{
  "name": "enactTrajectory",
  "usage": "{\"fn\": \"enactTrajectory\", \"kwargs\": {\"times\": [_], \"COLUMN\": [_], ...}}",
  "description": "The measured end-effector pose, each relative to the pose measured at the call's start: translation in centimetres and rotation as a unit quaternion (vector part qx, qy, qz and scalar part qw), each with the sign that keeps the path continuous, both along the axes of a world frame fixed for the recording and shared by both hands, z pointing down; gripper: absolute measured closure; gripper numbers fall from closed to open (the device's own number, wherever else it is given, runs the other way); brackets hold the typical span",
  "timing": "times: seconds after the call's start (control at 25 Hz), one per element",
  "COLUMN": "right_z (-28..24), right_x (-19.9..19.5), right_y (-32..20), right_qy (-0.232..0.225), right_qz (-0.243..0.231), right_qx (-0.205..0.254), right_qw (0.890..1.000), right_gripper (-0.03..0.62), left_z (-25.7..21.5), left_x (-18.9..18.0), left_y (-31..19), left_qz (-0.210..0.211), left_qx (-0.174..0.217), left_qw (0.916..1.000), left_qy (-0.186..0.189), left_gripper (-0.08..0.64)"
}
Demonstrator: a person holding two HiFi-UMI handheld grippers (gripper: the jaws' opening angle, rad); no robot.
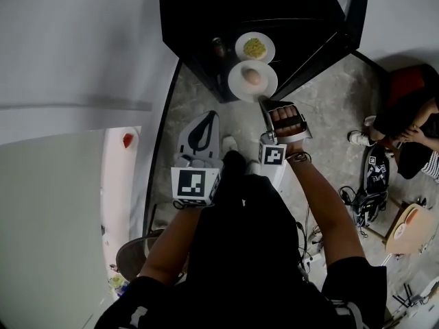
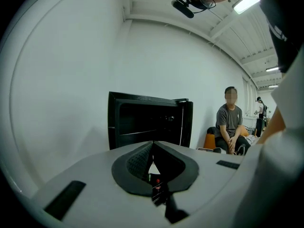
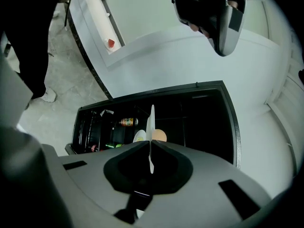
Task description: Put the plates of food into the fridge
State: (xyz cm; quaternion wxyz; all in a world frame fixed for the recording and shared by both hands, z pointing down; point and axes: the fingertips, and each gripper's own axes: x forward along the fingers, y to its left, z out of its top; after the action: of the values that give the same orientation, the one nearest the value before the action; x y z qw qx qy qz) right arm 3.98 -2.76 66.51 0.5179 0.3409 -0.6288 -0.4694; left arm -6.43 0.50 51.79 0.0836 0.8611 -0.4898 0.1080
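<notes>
The right gripper (image 1: 262, 100) has its jaws closed on the rim of a white plate (image 1: 236, 86). The plate carries 1 round orange-brown piece of food (image 1: 252, 77). It is at the open front of the black fridge (image 1: 226, 5), just beside a second plate (image 1: 241, 51) with yellow food (image 1: 254, 46), which lies deeper inside. In the right gripper view the held plate stands edge-on between the jaws. A bottle (image 3: 127, 122) lies on the fridge's door side. The left gripper (image 1: 208, 117) is apart from both plates. Its jaws are together and hold nothing.
</notes>
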Motion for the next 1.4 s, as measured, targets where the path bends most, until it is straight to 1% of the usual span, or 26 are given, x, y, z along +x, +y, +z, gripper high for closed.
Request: {"fn": "enactTrajectory", "kwargs": {"times": [0.08, 0.16, 0.24, 0.4, 0.52, 0.64, 0.68, 0.72, 0.84, 0.92, 1.04, 1.16, 1.28, 1.4], "right_z": [1.3, 3.1, 6.0, 12.1, 16.5, 20.0, 21.3, 22.7, 26.8, 28.4, 29.7, 31.0, 31.9, 32.9], "right_x": [-0.3, -0.8, -0.9, -0.4, 1.0, 1.3, 1.3, 1.4, 1.5, 1.5, 1.5, 1.2, 1.3, 0.7], "right_y": [0.1, 0.7, 1.5, 1.9, -0.3, -3.3, -4.2, -5.0, -6.9, -7.6, -8.9, -9.9, -10.6, -11.4], "right_qy": [-0.004, -0.006, -0.008, 0.007, 0.009, 0.01, 0.012, 0.015, 0.017, 0.021, 0.03, 0.034, 0.036, 0.032], "right_qz": [-0.005, -0.011, -0.015, -0.019, 0.004, 0.016, 0.018, 0.02, 0.028, 0.029, 0.028, 0.031, 0.034, 0.036], "right_qx": [0.004, -0.002, -0.015, -0.034, -0.038, -0.015, -0.015, -0.021, -0.057, -0.06, -0.046, -0.046, -0.044, -0.052], "right_qw": [1.0, 1.0, 1.0, 0.999, 0.999, 1.0, 1.0, 0.999, 0.998, 0.998, 0.998, 0.998, 0.998, 0.997], "right_gripper": [0.563, 0.563, 0.563, 0.563, 0.563, 0.563, 0.563, 0.563, 0.561, 0.561, 0.561, 0.561, 0.563, 0.563], "left_z": [1.2, 2.6, 4.4, 8.7, 11.3, 13.4, 14.0, 14.5, 15.9, 16.7, 17.2, 18.1, 18.6, 18.9], "left_x": [0.0, -0.1, -0.2, -0.1, 0.3, 0.3, 0.3, 0.3, 0.5, 0.7, 0.9, 0.7, 1.0, 0.4], "left_y": [0.0, -0.2, -0.5, -1.4, -2.7, -3.8, -4.2, -4.6, -5.7, -6.0, -6.5, -6.6, -6.7, -6.8], "left_qz": [-0.003, -0.006, -0.007, -0.01, -0.01, -0.013, -0.014, -0.015, -0.012, -0.011, -0.013, -0.01, -0.007, -0.01], "left_qx": [0.006, 0.01, 0.011, 0.011, 0.026, 0.039, 0.043, 0.048, 0.06, 0.061, 0.061, 0.064, 0.064, 0.061], "left_qw": [1.0, 0.9999, 0.9999, 0.9998, 0.9995, 0.9989, 0.9988, 0.9986, 0.998, 0.998, 0.9976, 0.9976, 0.9974, 0.9976], "left_qy": [0.004, 0.009, 0.01, 0.011, 0.016, 0.021, 0.02, 0.018, 0.011, 0.014, 0.029, 0.024, 0.03, 0.032], "left_gripper": [0.54, 0.54, 0.54, 0.54, 0.54, 0.54, 0.54, 0.54, 0.54, 0.54, 0.54, 0.54, 0.54, 0.54]}}
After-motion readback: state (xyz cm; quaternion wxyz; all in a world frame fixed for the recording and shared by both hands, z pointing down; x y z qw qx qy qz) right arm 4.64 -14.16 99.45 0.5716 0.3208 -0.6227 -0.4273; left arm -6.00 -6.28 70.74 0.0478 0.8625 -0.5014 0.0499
